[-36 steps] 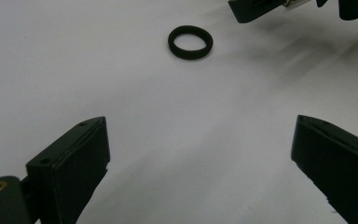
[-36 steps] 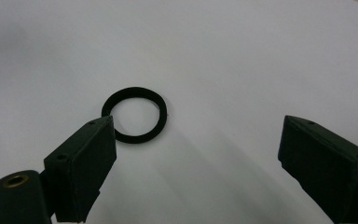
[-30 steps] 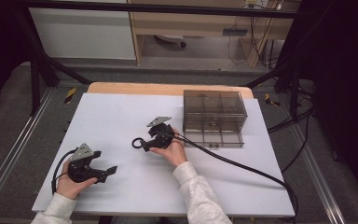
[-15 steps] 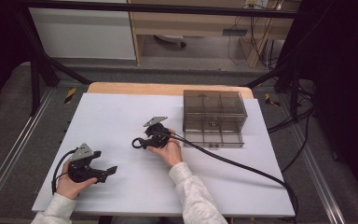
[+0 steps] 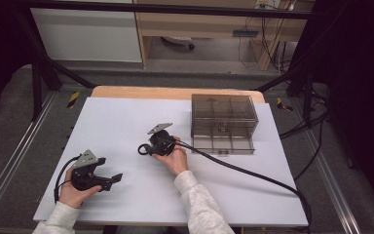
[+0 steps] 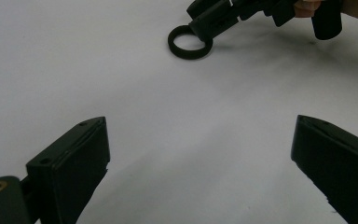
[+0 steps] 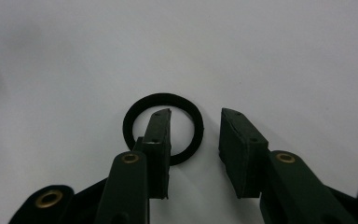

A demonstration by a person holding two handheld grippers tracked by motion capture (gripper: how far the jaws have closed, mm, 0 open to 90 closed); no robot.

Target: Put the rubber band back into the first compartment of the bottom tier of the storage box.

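1. Right tongs (image 7: 193, 140) are down at the black ring (image 7: 163, 128) on the white surface (image 5: 126, 122), left of the clear drawer box (image 5: 224, 122).
2. One jaw sits inside the ring, the other outside its rim, so the ring's wall stands between them.
3. The jaws have just been closing. A gap shows on the outer side, so the pads are not pressing yet: call them apart, not clamped.
4. The ring lies flat near the middle of the surface, touching only the surface and, perhaps, the inner jaw; that contact is too close to call.
5. To do this well: keep the tips low, nearly on the surface, since the ring is thin and could slip under a raised pad.
6. Close slowly and square to the rim; a skewed squeeze may flick the ring sideways.
7. Lift only once both pads bite the wall.
8. Left tongs (image 5: 109, 179) rest near the front left edge, jaws wide apart, holding nothing, well apart from the ring (image 6: 189, 42).
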